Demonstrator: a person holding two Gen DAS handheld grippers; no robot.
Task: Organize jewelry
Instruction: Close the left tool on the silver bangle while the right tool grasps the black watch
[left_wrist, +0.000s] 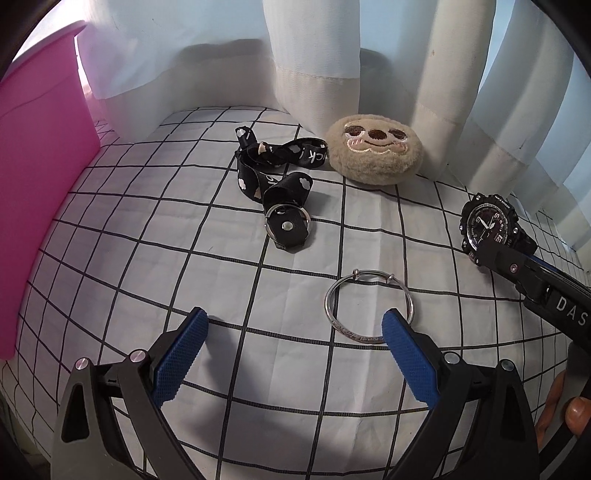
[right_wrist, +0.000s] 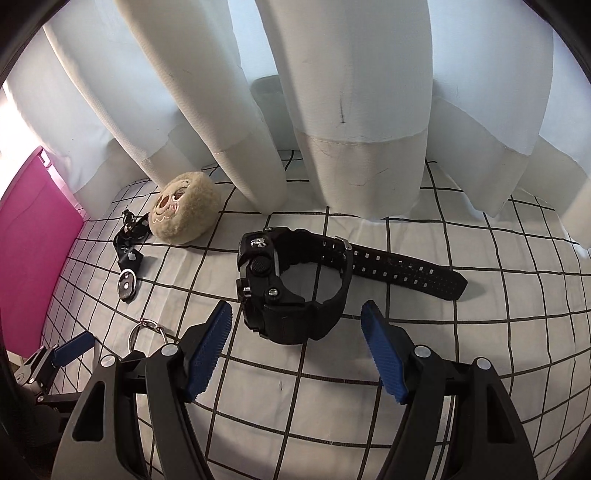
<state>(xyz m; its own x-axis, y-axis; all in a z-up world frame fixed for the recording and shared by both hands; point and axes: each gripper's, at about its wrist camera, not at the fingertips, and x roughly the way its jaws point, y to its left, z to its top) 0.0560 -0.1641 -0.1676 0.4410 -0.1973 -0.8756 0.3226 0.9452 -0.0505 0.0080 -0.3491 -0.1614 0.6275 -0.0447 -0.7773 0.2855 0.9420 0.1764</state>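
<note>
A silver bangle (left_wrist: 368, 307) lies on the checked cloth (left_wrist: 147, 258), just ahead of my open left gripper (left_wrist: 295, 325), touching its right fingertip (left_wrist: 397, 325). It also shows partly in the right wrist view (right_wrist: 142, 332). A black watch (right_wrist: 291, 284) stands on its side with the strap trailing right, just ahead of my open right gripper (right_wrist: 297, 314). The watch also shows in the left wrist view (left_wrist: 487, 227), with the right gripper's finger in front of it. A black lanyard with a ring (left_wrist: 275, 177) lies further back.
A pink box (left_wrist: 40, 192) stands along the left edge; it also shows in the right wrist view (right_wrist: 33, 251). A beige plush sloth face (left_wrist: 375, 149) lies at the back by the white curtain (left_wrist: 314, 74).
</note>
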